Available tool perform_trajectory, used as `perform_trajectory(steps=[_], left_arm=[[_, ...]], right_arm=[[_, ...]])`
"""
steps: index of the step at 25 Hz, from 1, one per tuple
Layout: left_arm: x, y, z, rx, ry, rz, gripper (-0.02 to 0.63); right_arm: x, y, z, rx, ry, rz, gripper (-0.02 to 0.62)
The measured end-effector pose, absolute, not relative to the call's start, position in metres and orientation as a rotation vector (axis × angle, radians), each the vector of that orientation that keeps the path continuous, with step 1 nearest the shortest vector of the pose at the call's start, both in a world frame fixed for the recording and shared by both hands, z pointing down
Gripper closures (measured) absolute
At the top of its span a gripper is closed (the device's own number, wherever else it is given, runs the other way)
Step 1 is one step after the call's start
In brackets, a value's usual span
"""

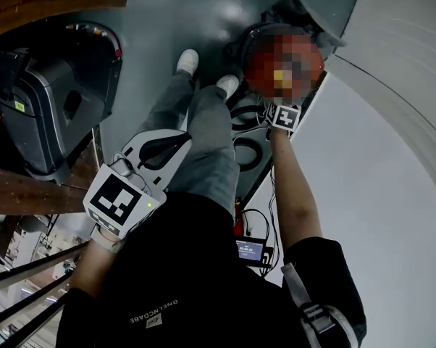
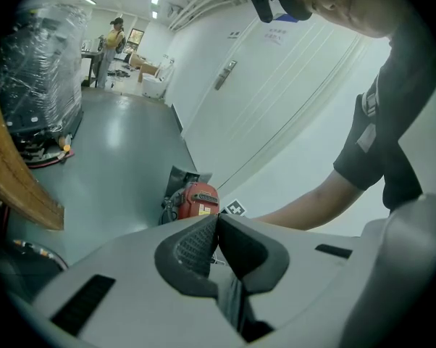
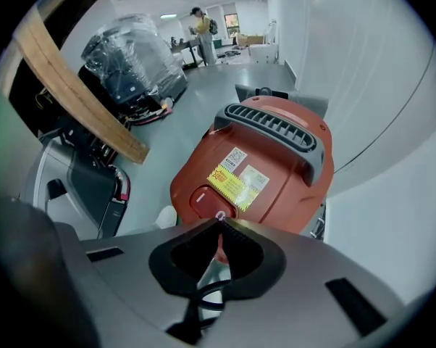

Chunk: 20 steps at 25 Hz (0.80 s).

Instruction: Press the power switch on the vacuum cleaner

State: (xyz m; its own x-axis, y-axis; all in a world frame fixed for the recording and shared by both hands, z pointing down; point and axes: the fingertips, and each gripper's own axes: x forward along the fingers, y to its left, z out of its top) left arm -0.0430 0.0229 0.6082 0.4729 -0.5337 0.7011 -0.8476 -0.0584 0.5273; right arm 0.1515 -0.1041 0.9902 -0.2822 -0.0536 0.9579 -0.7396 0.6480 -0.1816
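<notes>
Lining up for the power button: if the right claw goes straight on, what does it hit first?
The switch on the red vacuum. The shut right claw points at the switch's near end and may be touching it; depth is unclear.

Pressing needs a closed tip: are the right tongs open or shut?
Shut: the right tongs meet at their tips with nothing between, close to the switch on the vacuum.

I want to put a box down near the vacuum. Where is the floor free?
Bare grey floor lies between the vacuum cleaner and the plastic-wrapped machine. Crowded near the wall: hose coils and the person's shoes.
</notes>
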Motion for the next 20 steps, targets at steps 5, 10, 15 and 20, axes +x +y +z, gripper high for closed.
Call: perform_trajectory(steps=[5,10,15,20], left_arm=[[-0.049,0.019,0.599,1.723,-1.189,0.376,0.591],[-0.062,0.012,0.583,1.719,-1.216,0.332,0.591],[-0.07,0.007,0.563,1.746,-1.226,0.316,0.591],[-0.082,-0.001,0.537,1.787,-1.235,0.303,0.591]], right_arm=[[0.152,-0.107,0.981,0.635,-1.702,0.768,0.56],[0.157,-0.103,0.962,0.634,-1.696,0.769,0.56],[0.15,-0.103,0.927,0.631,-1.726,0.773,0.56],[0.135,-0.11,0.869,0.661,-1.788,0.79,0.56]])
